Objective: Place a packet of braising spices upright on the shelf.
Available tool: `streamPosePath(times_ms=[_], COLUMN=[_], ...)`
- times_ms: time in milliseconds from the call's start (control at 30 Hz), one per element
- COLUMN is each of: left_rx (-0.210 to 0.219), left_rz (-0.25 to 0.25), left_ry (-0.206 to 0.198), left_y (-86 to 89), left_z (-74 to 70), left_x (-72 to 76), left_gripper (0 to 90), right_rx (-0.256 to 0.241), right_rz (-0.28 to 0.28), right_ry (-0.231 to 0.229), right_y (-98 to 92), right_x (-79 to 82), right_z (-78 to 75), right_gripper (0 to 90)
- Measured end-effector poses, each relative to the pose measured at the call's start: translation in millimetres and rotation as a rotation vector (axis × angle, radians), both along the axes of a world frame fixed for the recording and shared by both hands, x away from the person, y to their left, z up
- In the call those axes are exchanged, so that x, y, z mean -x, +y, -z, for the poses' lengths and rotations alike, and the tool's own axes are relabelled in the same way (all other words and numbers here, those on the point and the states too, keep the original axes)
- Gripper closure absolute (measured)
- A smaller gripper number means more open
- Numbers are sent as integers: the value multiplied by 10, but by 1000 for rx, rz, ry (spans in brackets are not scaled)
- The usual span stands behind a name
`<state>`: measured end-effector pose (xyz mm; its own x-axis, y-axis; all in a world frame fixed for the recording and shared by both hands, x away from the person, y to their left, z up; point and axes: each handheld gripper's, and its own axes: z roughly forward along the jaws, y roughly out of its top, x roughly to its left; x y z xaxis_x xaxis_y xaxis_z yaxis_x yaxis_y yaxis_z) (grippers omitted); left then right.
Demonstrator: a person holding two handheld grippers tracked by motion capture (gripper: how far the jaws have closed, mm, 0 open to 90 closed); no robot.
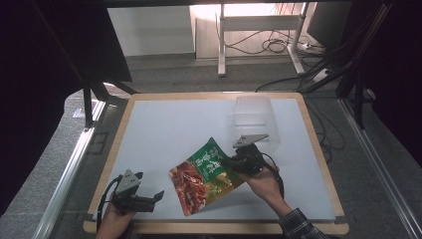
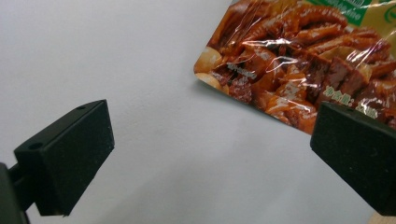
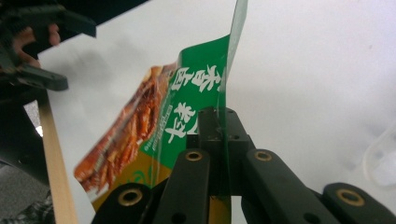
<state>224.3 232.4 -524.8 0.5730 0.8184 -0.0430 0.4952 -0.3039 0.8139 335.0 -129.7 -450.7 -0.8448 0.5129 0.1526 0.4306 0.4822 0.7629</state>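
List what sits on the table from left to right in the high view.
left gripper → snack packet → right gripper, shut on the packet's edge → clear plastic container, lying farther back on the white mat.

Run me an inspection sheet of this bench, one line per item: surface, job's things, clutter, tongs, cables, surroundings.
Surface: white mat on a wood-edged table.
Job's things: green and red snack pouch, one edge pinched and lifted off the mat.
Clutter: clear plastic tub at the far right.
Tongs: right tongs shut on the pouch's edge; left tongs open, beside the pouch's lower corner, not touching it.
Cables: loose leads on the floor beyond the table.
Surroundings: metal desk legs, dark frame.
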Motion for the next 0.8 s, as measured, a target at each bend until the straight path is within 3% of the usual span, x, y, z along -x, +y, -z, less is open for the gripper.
streamPosePath(times_ms=[467,800], left_rx=[-2,-8], left_rz=[1,-3], left_ry=[-1,1], left_y=[1,5], left_z=[-1,-1], left_x=[-2,-5], left_gripper=[0,0], right_rx=[-24,-19], right_rz=[-33,-68], right_ry=[-13,-51], right_y=[56,145], right_x=[-28,-7], right_z=[-349,-652], right_gripper=[896,897])
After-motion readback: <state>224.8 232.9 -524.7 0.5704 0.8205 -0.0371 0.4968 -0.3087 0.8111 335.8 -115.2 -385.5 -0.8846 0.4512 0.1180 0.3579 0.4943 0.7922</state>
